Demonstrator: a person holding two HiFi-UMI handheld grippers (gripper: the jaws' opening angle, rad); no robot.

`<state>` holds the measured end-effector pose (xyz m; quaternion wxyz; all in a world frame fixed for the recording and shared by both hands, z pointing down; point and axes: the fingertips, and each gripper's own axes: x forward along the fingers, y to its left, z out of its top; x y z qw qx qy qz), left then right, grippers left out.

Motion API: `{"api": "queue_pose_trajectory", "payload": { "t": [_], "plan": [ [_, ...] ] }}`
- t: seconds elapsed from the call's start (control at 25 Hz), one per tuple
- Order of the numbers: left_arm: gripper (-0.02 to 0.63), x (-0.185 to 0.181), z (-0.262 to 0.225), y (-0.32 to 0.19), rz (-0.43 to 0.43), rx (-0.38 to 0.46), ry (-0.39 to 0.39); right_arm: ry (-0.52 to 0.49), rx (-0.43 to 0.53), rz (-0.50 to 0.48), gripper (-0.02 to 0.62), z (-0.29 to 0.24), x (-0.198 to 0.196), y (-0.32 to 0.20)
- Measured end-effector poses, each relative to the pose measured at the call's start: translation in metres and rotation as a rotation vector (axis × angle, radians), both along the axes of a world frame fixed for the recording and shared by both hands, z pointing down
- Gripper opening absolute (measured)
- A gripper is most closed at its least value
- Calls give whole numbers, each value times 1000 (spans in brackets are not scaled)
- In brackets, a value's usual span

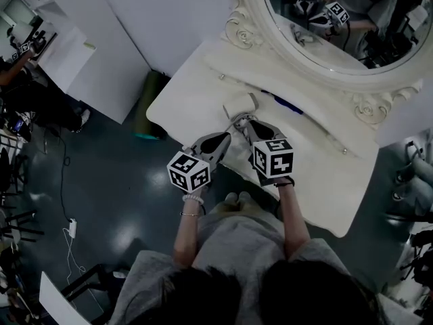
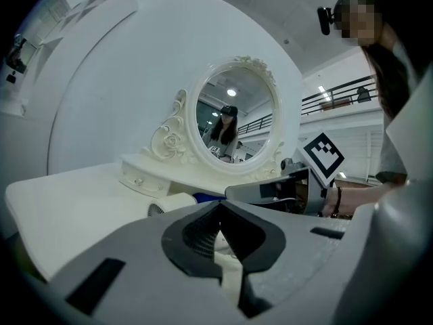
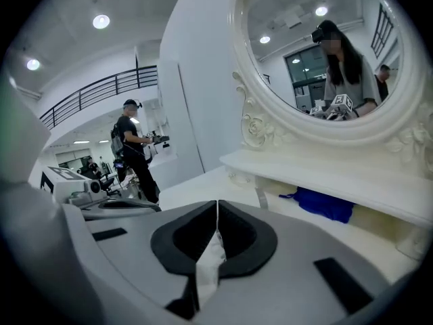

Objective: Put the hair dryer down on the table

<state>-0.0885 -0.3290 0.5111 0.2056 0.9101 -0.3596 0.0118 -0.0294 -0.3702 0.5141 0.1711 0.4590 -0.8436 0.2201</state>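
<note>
Person stands at the near edge of a white table [image 1: 325, 181], a gripper in each hand. Dryer [image 1: 237, 107] lies on the table, white on white, left of centre, in front of the mirror [image 1: 338, 19]. Neither gripper holds it. In the left gripper view it lies just past the jaws, grille end [image 2: 155, 210] facing the camera.

Left gripper [image 1: 228, 138]: jaws together, nothing between them, tips near the dryer and short of it. Right gripper [image 1: 243, 120]: jaws closed and empty too, tips just near of the dryer; cannot tell if they touch it. The two grippers sit side by side over the near part of the table, right one slightly farther in.

Blue thing [image 1: 284, 102] lies under the mirror shelf, right of the dryer and apart from it. Another person [image 3: 135, 154] stands far left in the room.
</note>
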Motion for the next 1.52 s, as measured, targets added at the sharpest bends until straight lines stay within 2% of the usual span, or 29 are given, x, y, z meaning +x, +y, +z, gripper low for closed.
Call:
{"api": "queue_pose_trajectory", "payload": {
  "t": [0.28, 0.6, 1.08, 1.52],
  "plan": [
    [5, 6, -25, 6, 18, 60, -5, -93, 46, -40, 2, -26, -1, 10],
    [5, 10, -45, 17, 30, 126, -27, -153, 139, -116, 2, -53, -6, 25],
    [5, 24, -77, 39, 54, 204, -38, -188, 252, -212, 0, -87, -7, 47],
    [5, 39, -79, 52, 41, 245, -33, -206, 288, -236, 0, -90, 11, 57]
  ]
}}
